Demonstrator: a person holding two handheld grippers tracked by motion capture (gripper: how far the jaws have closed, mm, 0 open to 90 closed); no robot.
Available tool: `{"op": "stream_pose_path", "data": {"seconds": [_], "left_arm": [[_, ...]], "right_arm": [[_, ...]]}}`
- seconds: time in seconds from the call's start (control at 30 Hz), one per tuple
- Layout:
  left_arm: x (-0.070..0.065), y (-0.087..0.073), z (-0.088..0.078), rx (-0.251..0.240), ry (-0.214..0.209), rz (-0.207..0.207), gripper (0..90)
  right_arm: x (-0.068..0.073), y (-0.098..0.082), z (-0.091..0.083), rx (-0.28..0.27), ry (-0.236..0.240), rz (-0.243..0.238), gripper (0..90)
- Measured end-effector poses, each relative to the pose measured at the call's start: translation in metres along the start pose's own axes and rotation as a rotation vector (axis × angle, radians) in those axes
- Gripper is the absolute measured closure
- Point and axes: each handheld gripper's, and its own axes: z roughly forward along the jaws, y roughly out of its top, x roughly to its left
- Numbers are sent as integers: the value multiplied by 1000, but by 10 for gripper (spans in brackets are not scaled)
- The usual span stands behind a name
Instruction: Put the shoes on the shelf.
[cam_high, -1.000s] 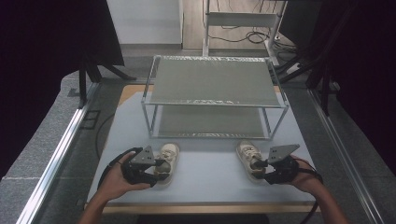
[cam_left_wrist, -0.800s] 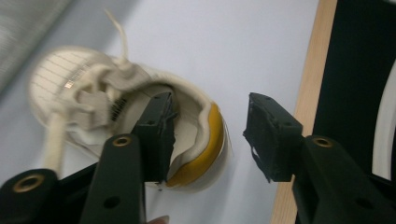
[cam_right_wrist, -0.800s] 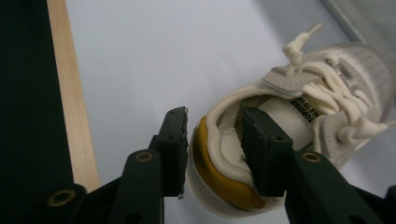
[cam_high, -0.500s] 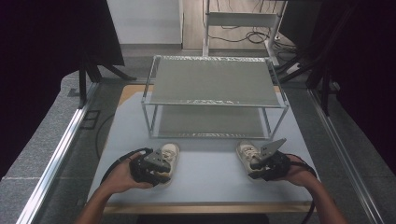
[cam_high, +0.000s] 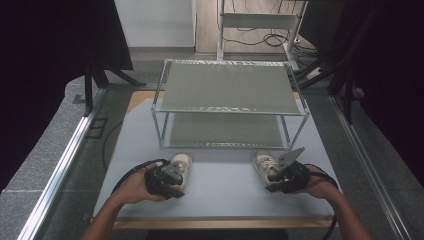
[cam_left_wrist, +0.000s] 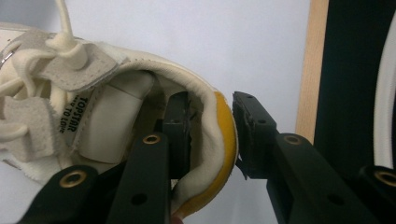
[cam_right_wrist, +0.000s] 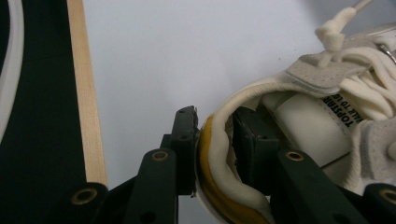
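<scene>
Two cream shoes on the pale table (cam_high: 220, 190) in front of one two-shelf wire rack (cam_high: 230, 102), left gripper (cam_left_wrist: 212, 126) part-open straddling the left shoe (cam_high: 179, 167) heel collar, right gripper (cam_right_wrist: 215, 135) clamped on the right shoe (cam_high: 265, 165) heel collar.

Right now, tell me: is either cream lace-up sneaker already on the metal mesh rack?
No: both the left cream lace-up sneaker and the right one sit on the white tabletop, in front of the two-tier metal mesh rack.
</scene>
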Motion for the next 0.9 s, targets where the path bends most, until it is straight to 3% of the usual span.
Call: {"op": "stream_pose_path", "data": {"seconds": [0.17,0.27,0.5,0.67,0.9], "left_arm": [[-1,-1,-1,-8,9,16,696],[-3,0,-1,-13,41,24,697],[-5,3,-10,-44,65,38,696],[-9,15,-21,-79,85,69,696],[-9,36,-24,-103,98,108,697]], "right_arm": [[0,1,0,2,4,-10,723],[1,-1,-1,-28,0,0,727],[6,2,-4,-38,-27,-36,728],[10,8,-11,-67,-43,-60,729],[17,23,-13,-85,-62,-96,728]]}}
